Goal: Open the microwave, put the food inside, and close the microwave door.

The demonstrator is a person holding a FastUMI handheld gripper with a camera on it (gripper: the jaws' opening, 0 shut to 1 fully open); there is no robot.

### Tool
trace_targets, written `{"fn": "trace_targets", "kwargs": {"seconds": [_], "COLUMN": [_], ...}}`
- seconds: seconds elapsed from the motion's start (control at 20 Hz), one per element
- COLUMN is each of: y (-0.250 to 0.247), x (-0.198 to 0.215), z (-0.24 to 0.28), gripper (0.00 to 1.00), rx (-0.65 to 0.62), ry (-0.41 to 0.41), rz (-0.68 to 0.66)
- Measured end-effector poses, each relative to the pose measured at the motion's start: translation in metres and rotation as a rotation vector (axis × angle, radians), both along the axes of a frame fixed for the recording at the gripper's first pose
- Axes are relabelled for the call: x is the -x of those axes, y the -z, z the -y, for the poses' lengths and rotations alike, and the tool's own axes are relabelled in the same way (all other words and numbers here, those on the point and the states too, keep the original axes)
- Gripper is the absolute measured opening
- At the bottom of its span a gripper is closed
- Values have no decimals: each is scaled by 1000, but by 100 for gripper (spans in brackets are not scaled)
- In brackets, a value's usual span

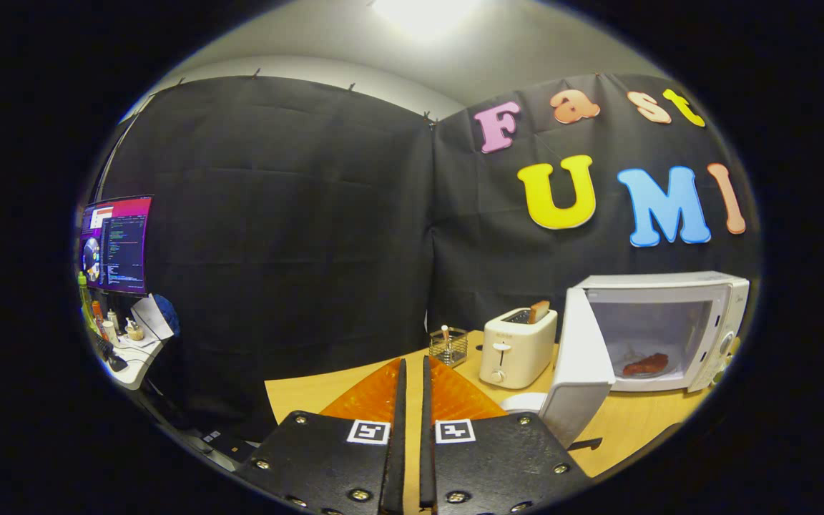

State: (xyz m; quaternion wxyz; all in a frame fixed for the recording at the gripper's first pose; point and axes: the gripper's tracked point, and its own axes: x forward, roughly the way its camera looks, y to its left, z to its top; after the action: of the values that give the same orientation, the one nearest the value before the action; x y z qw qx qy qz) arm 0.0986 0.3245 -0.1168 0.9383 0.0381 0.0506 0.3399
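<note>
Food (pixel 645 364) lies inside the white microwave (pixel 723 325), its door (pixel 580 361) swung open, well off to the right of the gripper (pixel 412 372), whose fingers are closed together, empty, above a wooden table (pixel 297 393). Nearby stands a toaster (pixel 516 347).

A lab booth staged as a kitchen: black cloth wall (pixel 276 214), wooden table (pixel 297 393) with microwave (pixel 669 329) and toaster (pixel 517 347), computer monitor (pixel 115 243) alongside
</note>
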Motion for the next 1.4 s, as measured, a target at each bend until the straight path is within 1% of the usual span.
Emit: {"fn": "trace_targets", "kwargs": {"seconds": [0.05,0.1,0.15,0.2,0.3,0.45,0.55,0.65,0.85,1.05,1.4], "y": [12,24,30,35,37,46,47,47,48,54,60], "x": [-6,-10,-8,-8,-13,-25,-36,-47,-70,-92,-138], "z": [6,4,5,11,28,52,73,98,141,182,249], "gripper": [9,9,5,1,1,1,1,1,1,1,1], "rx": [10,16,-1,10,38,15,18,43,113,159,146], "ry": [25,23,8,21,70,117,165,227,317,409,555], "rz": [-33,-71,-93,-101,-78,-110,-107,-81,-29,-31,-54]}}
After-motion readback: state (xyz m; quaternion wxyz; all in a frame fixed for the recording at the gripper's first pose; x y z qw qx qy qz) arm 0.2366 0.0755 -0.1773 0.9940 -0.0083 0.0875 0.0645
